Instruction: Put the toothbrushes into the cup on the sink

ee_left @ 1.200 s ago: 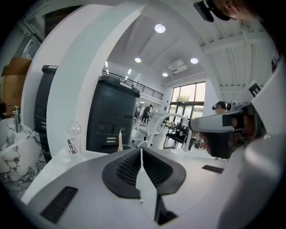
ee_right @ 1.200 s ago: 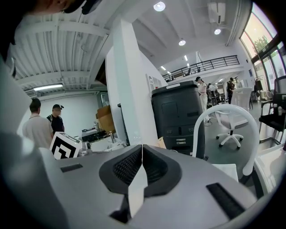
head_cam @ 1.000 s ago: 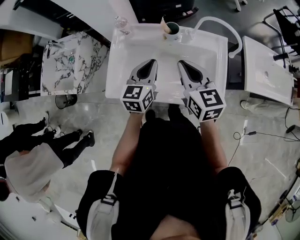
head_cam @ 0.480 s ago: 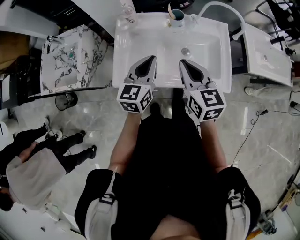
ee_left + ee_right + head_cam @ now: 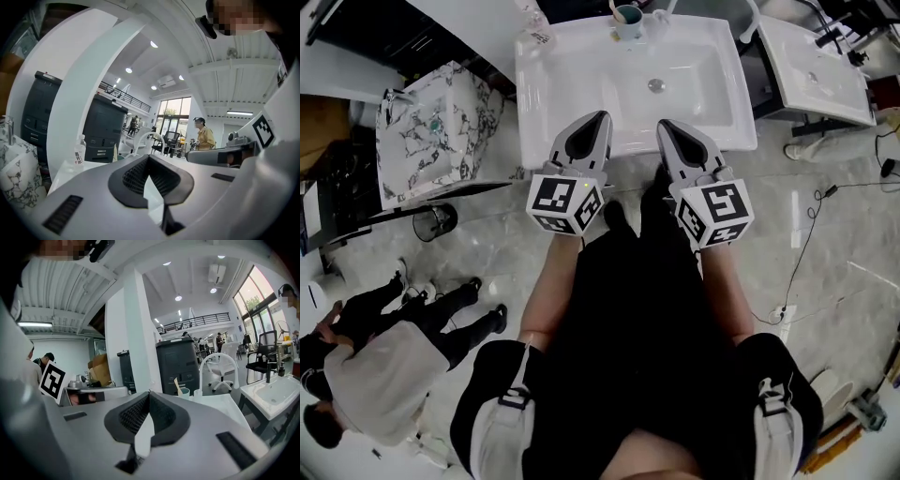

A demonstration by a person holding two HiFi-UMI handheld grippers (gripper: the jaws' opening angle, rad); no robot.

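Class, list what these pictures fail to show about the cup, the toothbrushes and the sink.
1. What the cup holds: in the head view it is too small and sits at the top edge. In the right gripper view its wall hides all but one pale handle.
2. Part of the sink near rim: in the head view, the left gripper and right gripper cover it.
3. The bottle label: too small to read in the left gripper view.

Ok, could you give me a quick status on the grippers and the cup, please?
Left gripper shut, empty. Right gripper shut, empty. Cup on back rim of sink, one toothbrush inside. Nothing blocking the cup.
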